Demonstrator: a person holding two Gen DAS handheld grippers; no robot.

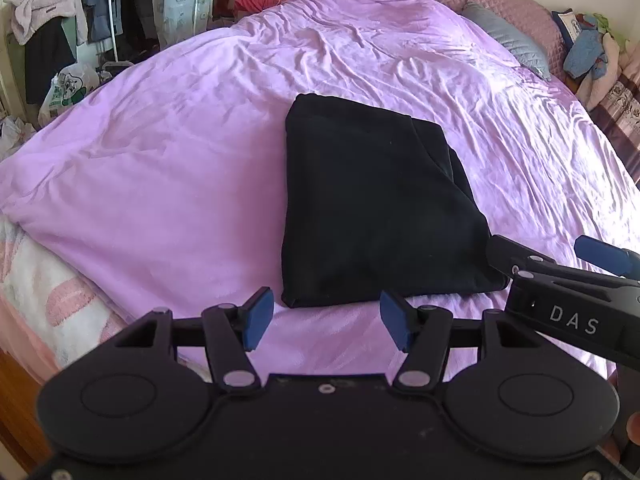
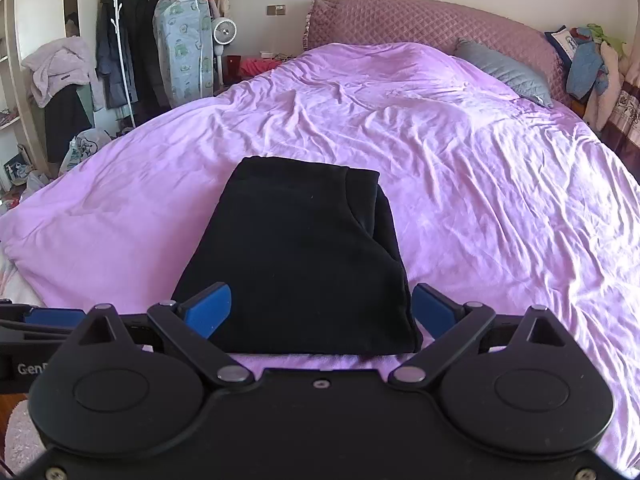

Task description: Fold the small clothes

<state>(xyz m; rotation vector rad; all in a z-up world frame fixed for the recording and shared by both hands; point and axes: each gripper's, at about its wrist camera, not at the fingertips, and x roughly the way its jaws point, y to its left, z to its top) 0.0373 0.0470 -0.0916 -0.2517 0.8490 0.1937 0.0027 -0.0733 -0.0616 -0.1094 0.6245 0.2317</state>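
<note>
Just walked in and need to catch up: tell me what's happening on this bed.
A person is folding small clothes with a handheld gripper in each hand. A black garment lies folded into a compact rectangle on the purple bedcover. The left gripper is open and empty just short of the garment's near edge. The right gripper is also open, its blue pads on either side of the near edge, gripping nothing. The fold looks finished or nearly so.

- Bed (image 2: 500, 200) is free left, right and behind the garment (image 2: 304, 264).
- Pillow (image 2: 504, 68) lies at the far right corner.
- Right gripper (image 1: 536, 248) touches the garment's near right corner.
</note>
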